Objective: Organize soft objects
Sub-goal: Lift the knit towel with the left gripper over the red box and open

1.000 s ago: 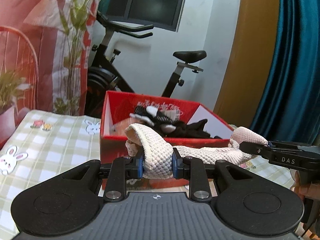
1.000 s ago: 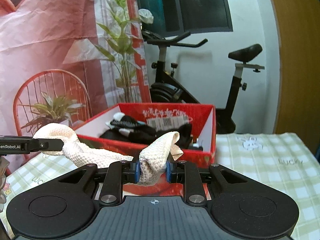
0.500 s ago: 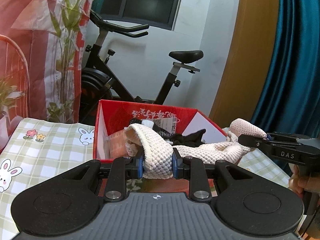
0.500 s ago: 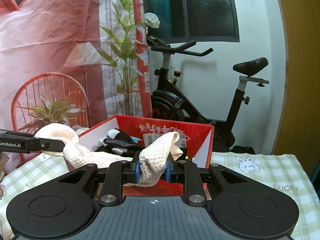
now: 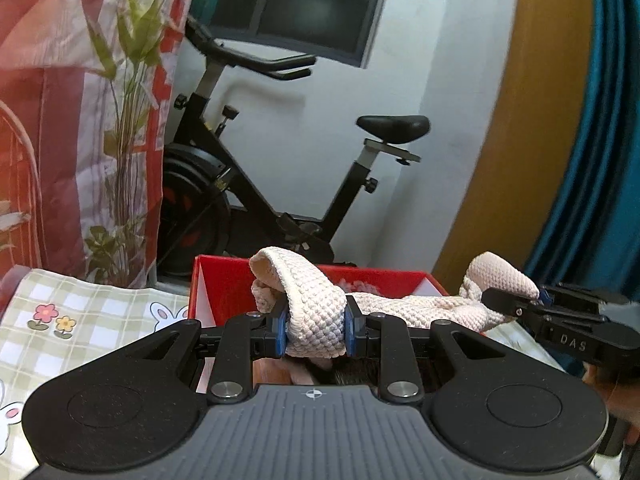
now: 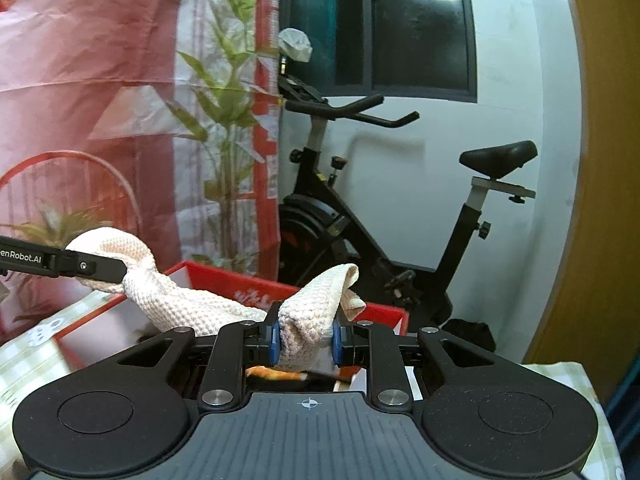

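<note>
A cream knitted cloth [image 5: 316, 312] is stretched between my two grippers above an open red box [image 5: 224, 292]. My left gripper [image 5: 315, 330] is shut on one end of the cloth. My right gripper [image 6: 306, 338] is shut on the other end [image 6: 308, 320]. In the left wrist view the right gripper [image 5: 532, 304] shows at the right, with cloth bunched on it. In the right wrist view the left gripper [image 6: 104, 268] shows at the left. The red box [image 6: 224, 280] lies below and just beyond the cloth; its contents are mostly hidden.
The box sits on a checked tablecloth with rabbits and flowers [image 5: 80, 320]. An exercise bike [image 5: 256, 184] stands behind against a white wall. A plant and red-white curtain [image 6: 120, 120] are at the left, a blue curtain [image 5: 600, 160] at the right.
Both grippers have moved forward and up with the cloth, now over the red box. The box sits lower in both views and its dark contents have dropped out of sight.
</note>
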A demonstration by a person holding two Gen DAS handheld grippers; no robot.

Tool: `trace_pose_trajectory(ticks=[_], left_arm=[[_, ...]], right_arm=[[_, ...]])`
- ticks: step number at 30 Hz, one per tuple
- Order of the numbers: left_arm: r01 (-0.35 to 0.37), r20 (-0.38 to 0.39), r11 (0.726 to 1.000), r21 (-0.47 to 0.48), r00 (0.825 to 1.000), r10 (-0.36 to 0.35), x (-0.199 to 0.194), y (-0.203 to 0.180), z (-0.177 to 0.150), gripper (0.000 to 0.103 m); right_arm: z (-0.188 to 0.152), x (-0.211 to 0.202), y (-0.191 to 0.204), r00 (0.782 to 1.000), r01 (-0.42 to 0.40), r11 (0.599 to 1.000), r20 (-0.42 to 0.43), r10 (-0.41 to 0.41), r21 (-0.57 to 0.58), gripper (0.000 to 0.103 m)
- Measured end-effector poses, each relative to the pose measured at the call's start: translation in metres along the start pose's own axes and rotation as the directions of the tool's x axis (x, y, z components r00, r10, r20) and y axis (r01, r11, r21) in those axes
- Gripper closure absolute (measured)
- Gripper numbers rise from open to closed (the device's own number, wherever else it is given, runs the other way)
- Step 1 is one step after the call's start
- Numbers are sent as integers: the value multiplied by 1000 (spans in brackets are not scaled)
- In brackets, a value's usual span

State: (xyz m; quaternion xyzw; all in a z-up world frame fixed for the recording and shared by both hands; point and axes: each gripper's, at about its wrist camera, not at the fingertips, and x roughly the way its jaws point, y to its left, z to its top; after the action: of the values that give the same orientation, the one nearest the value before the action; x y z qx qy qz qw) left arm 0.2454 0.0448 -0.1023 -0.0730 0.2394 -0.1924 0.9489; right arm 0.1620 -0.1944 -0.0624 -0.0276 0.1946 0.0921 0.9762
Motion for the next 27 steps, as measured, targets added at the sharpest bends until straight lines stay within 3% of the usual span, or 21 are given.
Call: trace_pose_trajectory(ticks=[9, 17, 18, 22, 23, 24, 27], left_arm=[[-36, -76, 999, -4, 996, 36, 59, 19, 16, 74], [-33, -143, 999, 6, 989, 34, 86, 29, 13, 72], [-27, -149, 1000, -2, 988, 27, 88, 30, 14, 69], [1, -144, 1000, -31, 990, -5, 86, 34, 18, 27], [-5, -138, 999, -32, 990, 1, 85, 34, 18, 23], [-9, -134, 999, -34, 991, 5, 82, 34, 19, 21], [-16, -131, 999, -31, 991, 12, 77, 31, 20, 17]], right_arm=[[11, 64, -16, 996, 40, 999, -77, -41, -20, 82], [9, 100, -7, 980, 0, 993, -197, -23, -115, 78], [10, 104, -5, 977, -8, 993, -213, -18, -122, 74], [11, 111, 3, 970, 3, 988, -241, -40, -154, 55], [12, 110, 4, 971, 4, 988, -237, -41, -153, 45], [12, 109, 4, 972, 5, 989, -233, -40, -148, 41], [12, 102, 9, 972, 5, 987, -230, -41, -158, 39]])
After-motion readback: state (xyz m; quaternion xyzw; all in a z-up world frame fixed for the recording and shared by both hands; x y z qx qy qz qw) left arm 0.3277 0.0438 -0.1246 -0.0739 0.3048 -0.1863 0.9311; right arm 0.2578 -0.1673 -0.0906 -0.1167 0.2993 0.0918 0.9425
